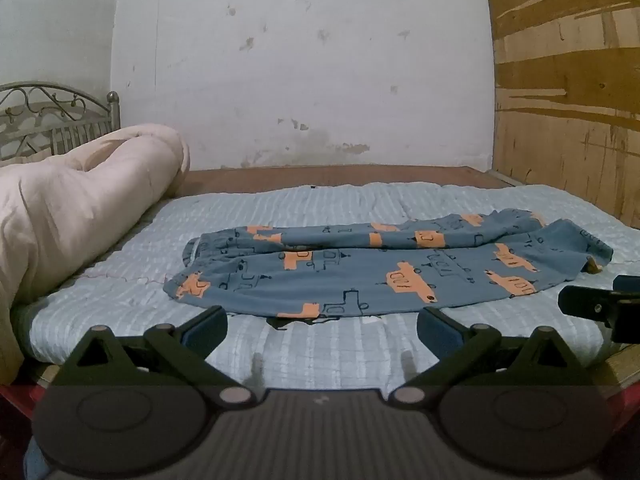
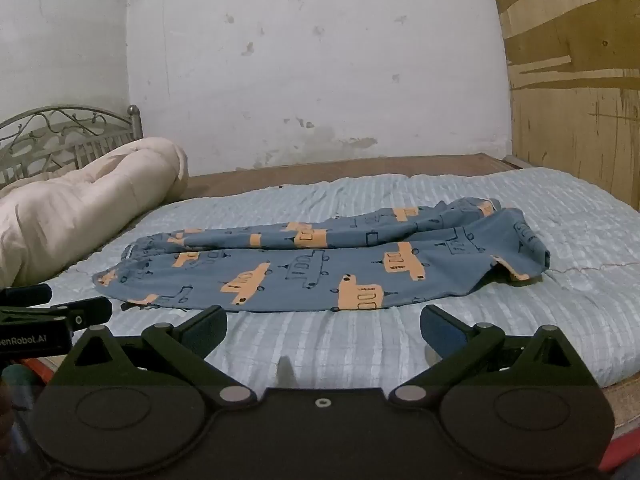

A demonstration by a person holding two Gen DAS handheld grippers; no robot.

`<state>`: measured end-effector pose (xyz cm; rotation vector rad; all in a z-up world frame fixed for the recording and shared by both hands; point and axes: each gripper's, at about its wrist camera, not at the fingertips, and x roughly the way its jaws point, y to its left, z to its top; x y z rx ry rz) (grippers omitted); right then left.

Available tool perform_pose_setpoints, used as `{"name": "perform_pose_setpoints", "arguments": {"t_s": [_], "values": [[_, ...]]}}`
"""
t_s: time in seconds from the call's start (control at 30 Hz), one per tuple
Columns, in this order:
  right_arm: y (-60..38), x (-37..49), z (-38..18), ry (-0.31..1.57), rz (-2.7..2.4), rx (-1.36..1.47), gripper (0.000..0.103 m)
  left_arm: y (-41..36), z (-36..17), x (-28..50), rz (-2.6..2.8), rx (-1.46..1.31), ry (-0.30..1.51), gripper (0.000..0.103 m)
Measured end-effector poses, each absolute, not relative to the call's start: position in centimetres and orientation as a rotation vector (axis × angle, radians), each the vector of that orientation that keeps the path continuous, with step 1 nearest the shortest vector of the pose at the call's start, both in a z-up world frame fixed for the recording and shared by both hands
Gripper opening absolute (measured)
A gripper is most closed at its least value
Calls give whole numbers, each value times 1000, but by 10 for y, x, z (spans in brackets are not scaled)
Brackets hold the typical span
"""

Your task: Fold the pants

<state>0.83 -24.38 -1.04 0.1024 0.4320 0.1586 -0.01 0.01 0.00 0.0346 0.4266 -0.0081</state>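
Note:
Blue pants [image 1: 380, 268] with orange vehicle prints lie flat across the light blue bedspread [image 1: 320, 352], waistband at the left, leg ends at the right, one leg lying partly over the other. They also show in the right wrist view [image 2: 320, 268]. My left gripper [image 1: 322, 328] is open and empty, just short of the pants' near edge. My right gripper [image 2: 323, 328] is open and empty, also just short of the near edge, to the right of the left one. The right gripper's side shows at the right edge of the left view [image 1: 600, 304].
A rolled cream quilt [image 1: 80, 204] lies along the bed's left side by a metal headboard [image 1: 52, 120]. A white wall [image 1: 300, 60] stands behind and a plywood panel [image 1: 568, 80] at the right. The bed's wooden base [image 1: 340, 174] shows past the bedspread.

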Motion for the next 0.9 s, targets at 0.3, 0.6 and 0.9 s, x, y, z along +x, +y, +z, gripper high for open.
{"name": "perform_pose_setpoints", "arguments": {"t_s": [0.3,0.6,0.9], "values": [[-244,7,-9,425,160,98,102,0,0,0,-7,36,428,102],[-242,5,-11,425,159,98,102,0,1,-1,-18,37,429,102],[-246,4,-9,430,150,107,102,-1,5,-5,-16,39,433,102]]}}
